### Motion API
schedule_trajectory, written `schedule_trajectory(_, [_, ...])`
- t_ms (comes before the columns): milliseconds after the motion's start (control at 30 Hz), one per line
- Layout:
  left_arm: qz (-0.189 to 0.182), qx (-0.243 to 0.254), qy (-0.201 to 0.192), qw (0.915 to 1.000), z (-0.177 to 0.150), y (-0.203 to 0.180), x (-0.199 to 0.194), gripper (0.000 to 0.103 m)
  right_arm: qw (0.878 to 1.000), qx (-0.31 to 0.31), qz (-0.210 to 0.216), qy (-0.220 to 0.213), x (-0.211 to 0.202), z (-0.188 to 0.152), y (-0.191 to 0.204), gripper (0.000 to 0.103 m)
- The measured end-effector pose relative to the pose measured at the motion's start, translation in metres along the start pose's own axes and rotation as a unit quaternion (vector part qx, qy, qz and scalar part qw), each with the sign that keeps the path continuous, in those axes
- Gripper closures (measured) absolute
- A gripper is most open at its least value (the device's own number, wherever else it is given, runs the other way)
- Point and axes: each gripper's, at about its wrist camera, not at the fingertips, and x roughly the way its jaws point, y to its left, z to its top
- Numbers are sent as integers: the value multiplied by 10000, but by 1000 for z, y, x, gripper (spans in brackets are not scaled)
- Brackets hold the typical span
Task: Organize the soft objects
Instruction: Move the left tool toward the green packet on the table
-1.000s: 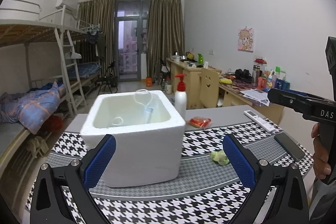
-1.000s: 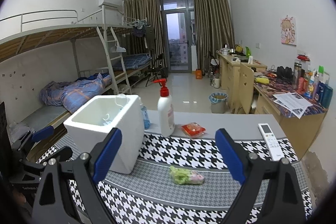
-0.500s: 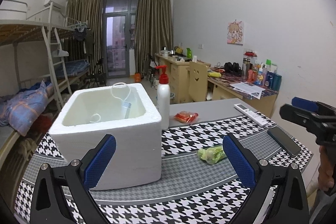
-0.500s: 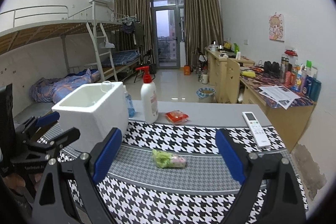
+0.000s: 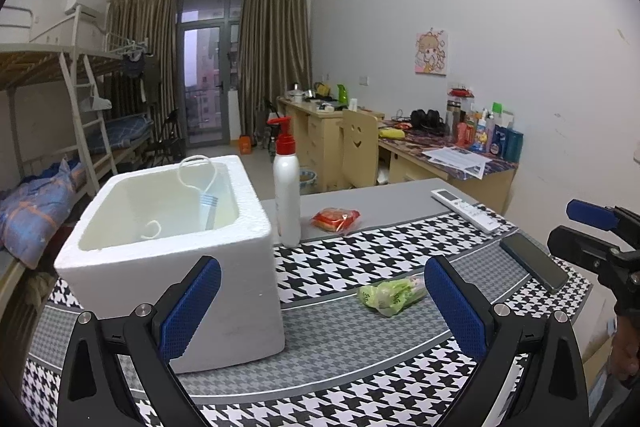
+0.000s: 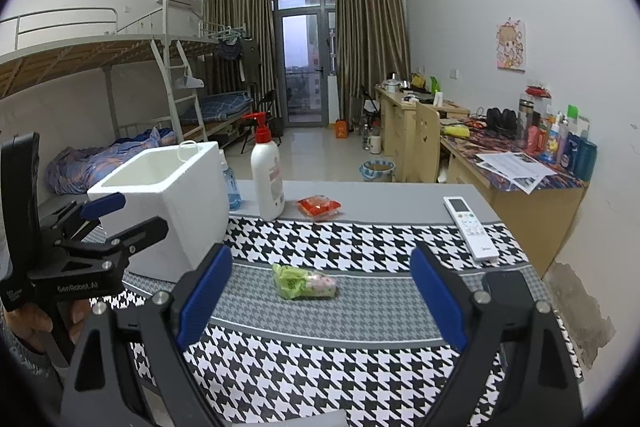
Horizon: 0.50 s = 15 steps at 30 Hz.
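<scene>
Houndstooth-patterned tablecloth (image 6: 360,239), centre frame: soft green-and-pink wrapped bundle (image 6: 304,281), now nearer both wide-open, empty claws, right gripper (image 6: 320,291) and left gripper (image 5: 320,307); apparently pre-grasp, beside white foam box (image 5: 172,239).

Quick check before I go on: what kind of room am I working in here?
Most likely a shared dorm room: a metal bunk bed with a ladder, wooden study desks along the wall, and a balcony door behind curtains.
</scene>
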Motion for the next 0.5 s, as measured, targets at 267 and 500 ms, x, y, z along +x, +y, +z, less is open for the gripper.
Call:
schedule_trajectory(267, [-50, 43, 132, 9999, -2, -2, 15, 1, 9999, 51, -113, 110, -2, -16, -6, 10])
schedule_trajectory(500, [-152, 100, 252, 9995, -4, -6, 25, 1, 9994, 154, -189, 244, 2, -28, -12, 10])
